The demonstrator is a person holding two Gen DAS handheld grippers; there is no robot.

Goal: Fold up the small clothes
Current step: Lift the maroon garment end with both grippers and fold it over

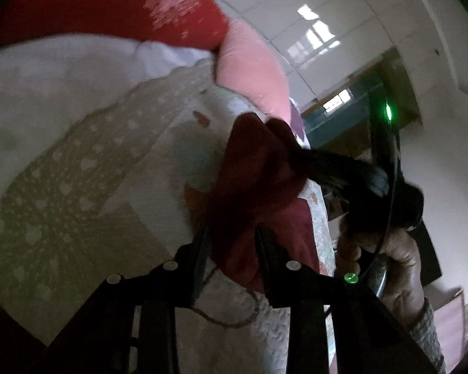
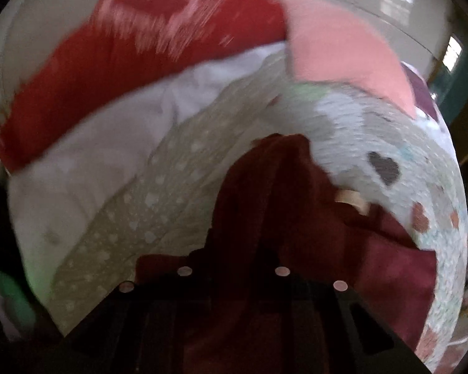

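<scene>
The left gripper (image 1: 231,237) is pinching the dark red garment (image 1: 259,180) at six o'clock, lifting it off the bed (image 1: 78,155). The right gripper (image 2: 234,249) is clamping the same cloth, spreading it for folding.

A dark maroon garment (image 2: 265,193) fills the lower centre; behind it lies a beige cloth (image 2: 146,218) dotted with pale hearts. At upper left sits a red cushion (image 2: 134,46) streaked white; at upper right, a plain pink pillow (image 2: 343,46).
</scene>
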